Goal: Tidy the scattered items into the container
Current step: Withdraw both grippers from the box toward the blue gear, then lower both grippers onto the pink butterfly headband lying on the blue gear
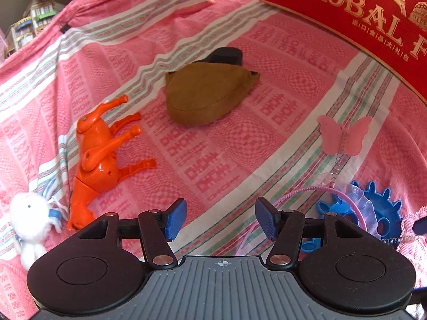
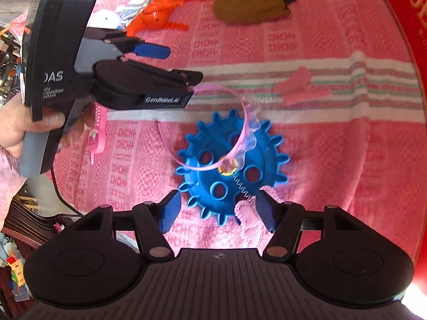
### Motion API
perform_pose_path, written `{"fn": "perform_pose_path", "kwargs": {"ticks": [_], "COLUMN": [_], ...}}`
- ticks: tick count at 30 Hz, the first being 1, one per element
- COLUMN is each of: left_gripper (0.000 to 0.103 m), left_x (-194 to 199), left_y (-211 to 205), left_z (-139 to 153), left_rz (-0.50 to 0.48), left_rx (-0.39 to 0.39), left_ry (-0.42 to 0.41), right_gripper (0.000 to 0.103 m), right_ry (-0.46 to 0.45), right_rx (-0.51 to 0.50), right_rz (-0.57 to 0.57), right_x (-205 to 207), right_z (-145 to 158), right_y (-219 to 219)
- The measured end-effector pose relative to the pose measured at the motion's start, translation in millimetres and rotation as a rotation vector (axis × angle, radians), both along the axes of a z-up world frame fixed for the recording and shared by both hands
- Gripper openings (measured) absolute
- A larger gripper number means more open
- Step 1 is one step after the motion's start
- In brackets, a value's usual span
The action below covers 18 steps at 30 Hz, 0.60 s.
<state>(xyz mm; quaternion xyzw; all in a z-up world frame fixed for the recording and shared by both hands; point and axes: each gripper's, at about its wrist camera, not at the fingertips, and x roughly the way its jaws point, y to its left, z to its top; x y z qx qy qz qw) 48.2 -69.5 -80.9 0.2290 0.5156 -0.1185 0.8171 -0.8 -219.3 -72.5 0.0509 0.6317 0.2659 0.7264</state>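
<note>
While the red box (image 1: 347, 8) waits beyond the brown pouch (image 1: 208, 96) and orange toy (image 1: 98, 149), the right gripper (image 2: 216, 210), jaws wide and empty, hovers over the blue gear (image 2: 232, 165) just nearer than the pouch, probably the next pick, and the left gripper (image 1: 220, 220) is equally wide, holding nothing.

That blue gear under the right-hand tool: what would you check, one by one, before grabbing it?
1. Right gripper open: ok, its jaws stand apart.
2. Nothing held in it: ok.
3. Blue gear lined up ahead of the fingers: ok.
4. Gear free of other things: not ok, the pink headband with its spring lies across it.
5. Left gripper out of the way: ok, open, off to the side.
6. Red box open and ready to receive it: cannot tell, only its side shows.
</note>
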Motion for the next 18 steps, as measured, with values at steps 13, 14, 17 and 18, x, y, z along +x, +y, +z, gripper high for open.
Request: {"fn": "perform_pose_path", "kwargs": {"ticks": [13, 14, 17, 18], "left_gripper": [0.072, 0.074, 0.079, 0.079], "left_x": [-10.5, -11.4, -10.7, -10.1], "left_y": [17.9, 20.2, 26.5, 29.2], "left_z": [-15.0, -15.2, -16.1, -15.9], "left_rz": [-0.017, -0.009, 0.019, 0.032], "left_rx": [-0.083, -0.088, -0.089, -0.096], "left_ry": [0.085, 0.084, 0.081, 0.084], "right_gripper": [0.073, 0.073, 0.073, 0.073], "right_ry": [0.007, 0.011, 0.042, 0.055], "right_rx": [0.065, 0.078, 0.097, 0.089], "right_rz": [-0.027, -0.026, -0.004, 0.008], "right_x": [0.2, 0.6, 1.3, 0.2], "right_z": [5.7, 7.8, 4.9, 1.7], "right_y": [1.5, 0.7, 4.2, 6.0]}}
